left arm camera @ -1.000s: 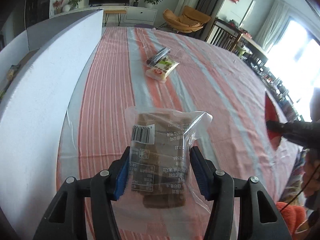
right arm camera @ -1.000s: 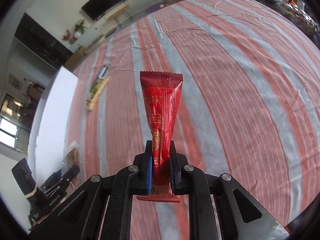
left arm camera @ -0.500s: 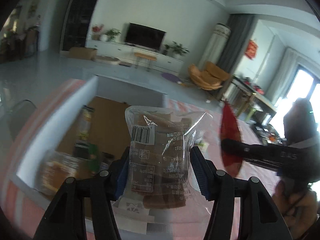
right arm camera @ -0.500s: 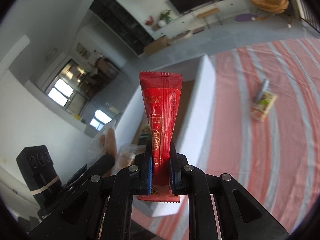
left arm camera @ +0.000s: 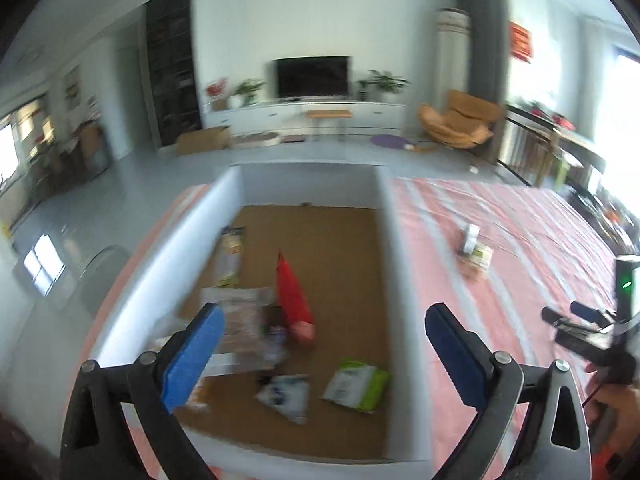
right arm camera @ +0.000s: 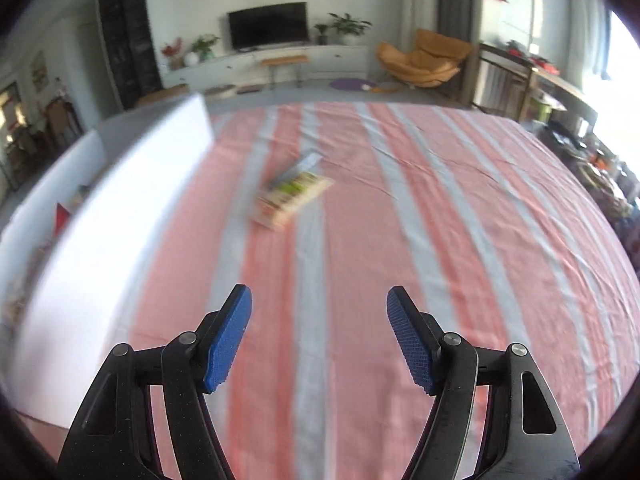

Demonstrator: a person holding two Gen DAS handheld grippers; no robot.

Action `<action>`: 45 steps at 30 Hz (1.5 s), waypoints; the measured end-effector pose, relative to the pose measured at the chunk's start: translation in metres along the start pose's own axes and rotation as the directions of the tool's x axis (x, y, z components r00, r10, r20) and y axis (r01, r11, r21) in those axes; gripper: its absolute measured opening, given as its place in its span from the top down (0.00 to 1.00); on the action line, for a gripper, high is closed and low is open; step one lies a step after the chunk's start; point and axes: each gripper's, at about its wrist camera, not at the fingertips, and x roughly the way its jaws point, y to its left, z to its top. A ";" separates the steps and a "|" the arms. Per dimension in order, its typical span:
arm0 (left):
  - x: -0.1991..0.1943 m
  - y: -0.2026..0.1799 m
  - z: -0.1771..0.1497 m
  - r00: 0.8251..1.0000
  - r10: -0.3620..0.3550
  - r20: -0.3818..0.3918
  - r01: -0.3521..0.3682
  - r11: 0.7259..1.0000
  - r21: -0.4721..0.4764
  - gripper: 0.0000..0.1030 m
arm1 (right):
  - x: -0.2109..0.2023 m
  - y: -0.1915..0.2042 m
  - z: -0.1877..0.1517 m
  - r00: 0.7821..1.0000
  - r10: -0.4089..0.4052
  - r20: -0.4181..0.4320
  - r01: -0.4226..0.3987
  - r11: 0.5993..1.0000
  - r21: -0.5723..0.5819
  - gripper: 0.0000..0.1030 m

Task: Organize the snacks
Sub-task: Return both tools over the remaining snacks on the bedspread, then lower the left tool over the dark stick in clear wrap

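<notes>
Both jaws just sprang wide and empty: left gripper (left arm camera: 322,334) above the white-walled box (left arm camera: 390,264), right gripper (right arm camera: 319,320) over bare striped cloth (right arm camera: 440,240).

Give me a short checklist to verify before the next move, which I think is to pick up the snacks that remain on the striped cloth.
1. Left gripper free: ok. Its jaws have just been opening and nothing is between them.
2. Right gripper free: ok. Its jaws have just been opening and hold nothing.
3. Red packet inside the white box: ok.
4. Clear packet inside the box: ok, though blurred.
5. Snacks left on the striped cloth: not ok. A yellow-green packet and a grey one beside it lie there.
6. Whether those two touch: cannot tell, the picture is blurred.
</notes>
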 end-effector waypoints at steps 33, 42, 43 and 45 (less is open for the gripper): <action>0.007 -0.149 -0.013 1.000 -0.004 -0.027 0.012 0.953 0.302 0.02 | -0.017 -0.078 -0.049 0.998 -0.043 0.055 0.026 0.960 0.278 0.29; 0.026 -0.174 -0.025 0.968 -0.162 -0.191 0.210 0.940 0.267 0.02 | -0.009 -0.073 -0.051 0.999 -0.036 0.009 0.032 0.967 0.255 0.29; 0.027 -0.176 -0.024 0.963 -0.175 -0.203 0.226 0.938 0.262 0.02 | -0.009 -0.074 -0.051 0.999 -0.033 0.009 0.030 0.966 0.256 0.29; 0.027 -0.181 -0.022 0.957 -0.192 -0.218 0.246 0.935 0.255 0.02 | -0.008 -0.074 -0.051 1.000 -0.027 0.005 0.024 0.965 0.260 0.29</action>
